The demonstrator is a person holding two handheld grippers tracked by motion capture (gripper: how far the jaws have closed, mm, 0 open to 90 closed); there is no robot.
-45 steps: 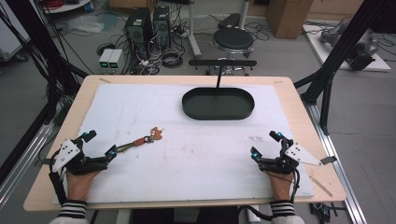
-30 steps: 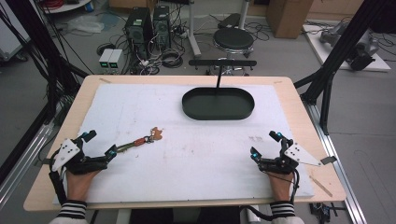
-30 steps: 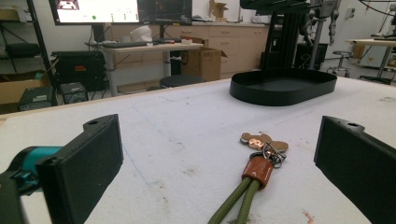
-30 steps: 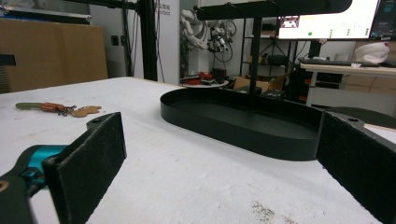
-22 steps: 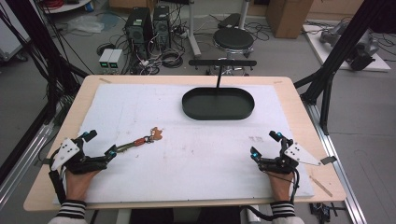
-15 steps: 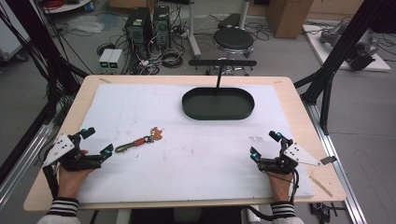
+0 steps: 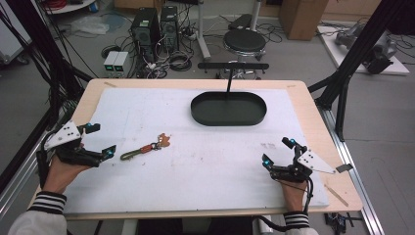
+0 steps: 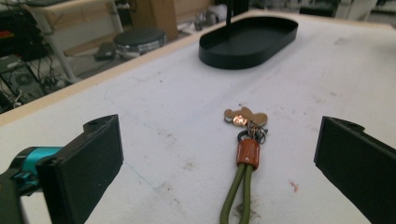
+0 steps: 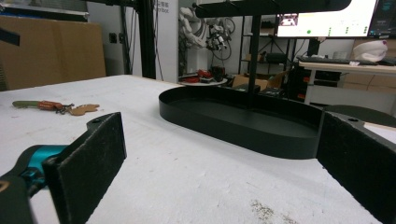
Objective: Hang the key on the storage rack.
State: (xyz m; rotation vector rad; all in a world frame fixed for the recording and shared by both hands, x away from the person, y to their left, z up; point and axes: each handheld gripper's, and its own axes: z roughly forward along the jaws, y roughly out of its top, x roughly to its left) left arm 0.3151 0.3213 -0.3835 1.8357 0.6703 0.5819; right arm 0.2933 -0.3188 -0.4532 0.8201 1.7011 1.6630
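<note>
The keychain (image 7: 145, 148) lay ungrasped on the bench (image 7: 195, 196), the left tool (image 7: 100, 142) wide open just short of it, the right tool (image 7: 279, 152) open too, well apart.

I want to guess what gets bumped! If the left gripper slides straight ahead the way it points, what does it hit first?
Most likely the keychain: its green cord lies between the open jaws of the left gripper, just ahead. The black tray sits much farther along that line.
</note>
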